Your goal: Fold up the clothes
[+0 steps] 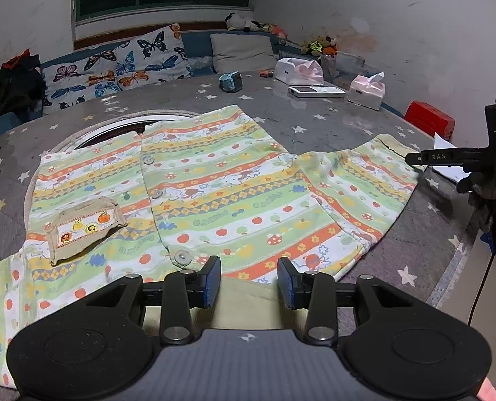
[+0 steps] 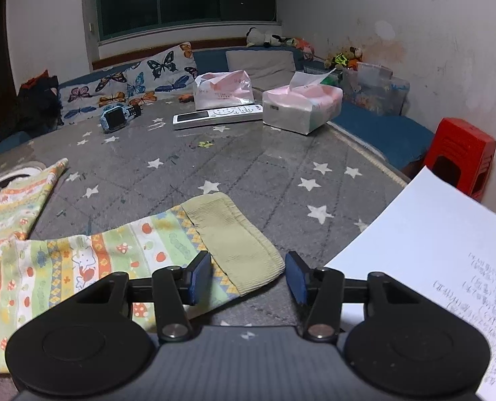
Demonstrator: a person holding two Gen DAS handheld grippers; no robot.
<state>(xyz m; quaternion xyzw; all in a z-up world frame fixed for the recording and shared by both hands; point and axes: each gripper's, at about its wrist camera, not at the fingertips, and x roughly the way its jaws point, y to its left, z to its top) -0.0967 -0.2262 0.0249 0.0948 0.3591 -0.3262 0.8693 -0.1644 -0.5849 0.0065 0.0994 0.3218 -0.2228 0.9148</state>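
Right tongs (image 2: 248, 277) part-open, empty, straddling the sleeve cuff (image 2: 234, 244) of the striped shirt (image 1: 214, 180) spread on the counter (image 2: 248, 167); left tongs (image 1: 249, 279) likewise empty at its collar; risk: pinching one layer, fold skews.

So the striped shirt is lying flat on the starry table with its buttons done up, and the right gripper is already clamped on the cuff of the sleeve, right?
Not clamped. In the right wrist view the right gripper stands open, its pads either side of the sleeve cuff without pressing. The shirt does lie flat and buttoned on the table.
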